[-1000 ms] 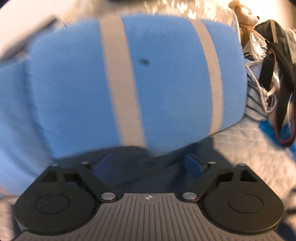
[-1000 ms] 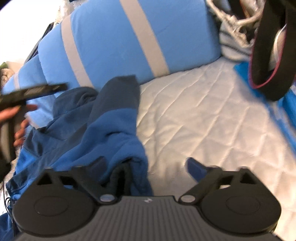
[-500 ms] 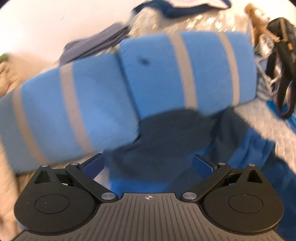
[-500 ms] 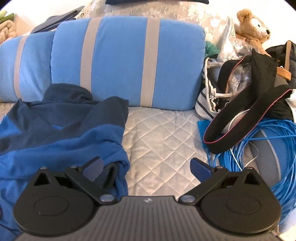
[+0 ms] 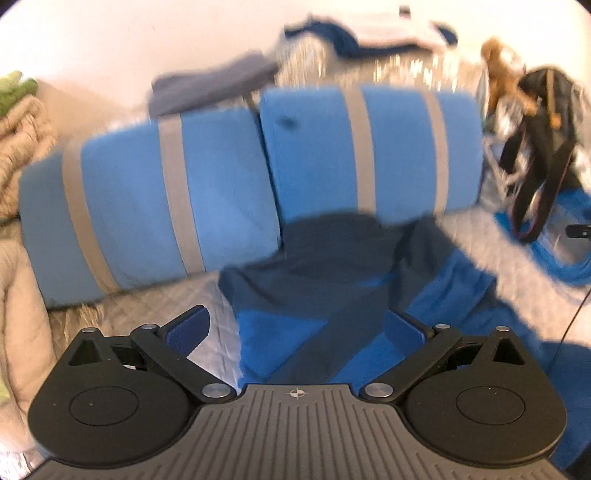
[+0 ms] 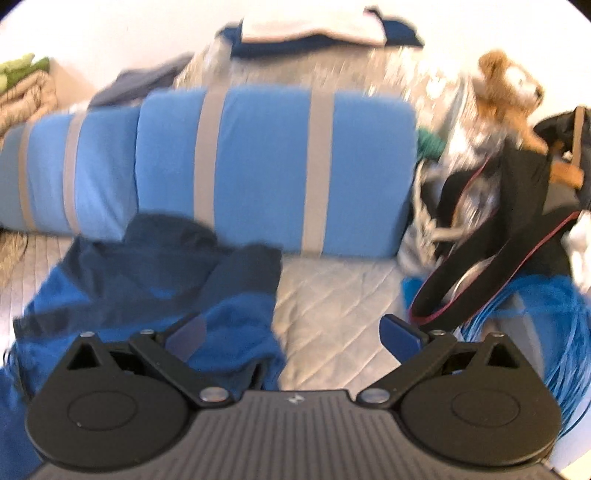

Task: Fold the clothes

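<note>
**Blue garment lies crumpled on the quilted bed, both grippers spread above it**

Garment (image 5: 332, 295), a two-tone piece in bright blue and navy, lies bunched on the pale quilted bedcover (image 6: 332, 295). In the left wrist view it fills the ground from 6 o'clock up to the centre; in the right wrist view it sits at 8 to 9 o'clock (image 6: 155, 280).

Left gripper (image 5: 295, 325) hangs over the cloth with its jaws spread wide and nothing between them; its right finger lies over the blue fabric, its left over bare quilt. Right gripper (image 6: 295, 332) is likewise spread and empty, its left finger over the garment's edge, its right over bare quilt.

Farther off, two light-blue pillows (image 6: 273, 166) with grey stripes lie side by side across the bed; the garment's navy end reaches their lower edge. At 3 o'clock in the right wrist view a black strap (image 6: 498, 258) with red piping drapes over a coil of blue cable (image 6: 535, 314). Beyond, at 1 o'clock, sits a brown teddy bear (image 6: 506, 88). Folded clothes (image 6: 314, 33) lie at 12 o'clock against the wall. Both views are blurred.
</note>
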`<state>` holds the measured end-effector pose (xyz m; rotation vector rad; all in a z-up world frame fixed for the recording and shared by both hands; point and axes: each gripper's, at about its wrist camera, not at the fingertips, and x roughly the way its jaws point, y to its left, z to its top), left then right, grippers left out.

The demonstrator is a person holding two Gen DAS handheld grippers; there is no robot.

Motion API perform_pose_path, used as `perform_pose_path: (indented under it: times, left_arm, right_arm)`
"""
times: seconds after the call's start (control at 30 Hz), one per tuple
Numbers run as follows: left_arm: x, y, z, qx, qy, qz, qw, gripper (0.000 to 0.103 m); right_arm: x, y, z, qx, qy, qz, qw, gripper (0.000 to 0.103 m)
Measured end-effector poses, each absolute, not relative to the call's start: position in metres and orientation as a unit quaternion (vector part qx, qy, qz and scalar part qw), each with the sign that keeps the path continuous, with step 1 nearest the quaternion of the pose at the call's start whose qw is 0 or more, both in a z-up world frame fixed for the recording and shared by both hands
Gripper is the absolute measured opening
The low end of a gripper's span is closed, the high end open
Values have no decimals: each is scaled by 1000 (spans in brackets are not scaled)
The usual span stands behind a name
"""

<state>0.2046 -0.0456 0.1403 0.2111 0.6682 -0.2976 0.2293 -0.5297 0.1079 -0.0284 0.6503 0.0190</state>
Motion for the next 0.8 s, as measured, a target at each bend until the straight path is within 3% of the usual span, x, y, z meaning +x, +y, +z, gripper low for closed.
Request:
perform_pose_path:
  times: [0.27, 0.43, 0.8]
  left_arm:
    - [156, -3, 255, 49, 227, -145, 962, 103]
    - [123, 20, 294, 36, 200, -144, 968, 103]
    - [44, 67, 236, 31, 239, -121, 963, 103]
  right_arm:
    - [204, -605, 234, 43, 217, -32, 975, 103]
    - [175, -652, 289, 77, 175, -54, 980, 103]
    - [88, -653, 221, -34, 205, 41, 977, 103]
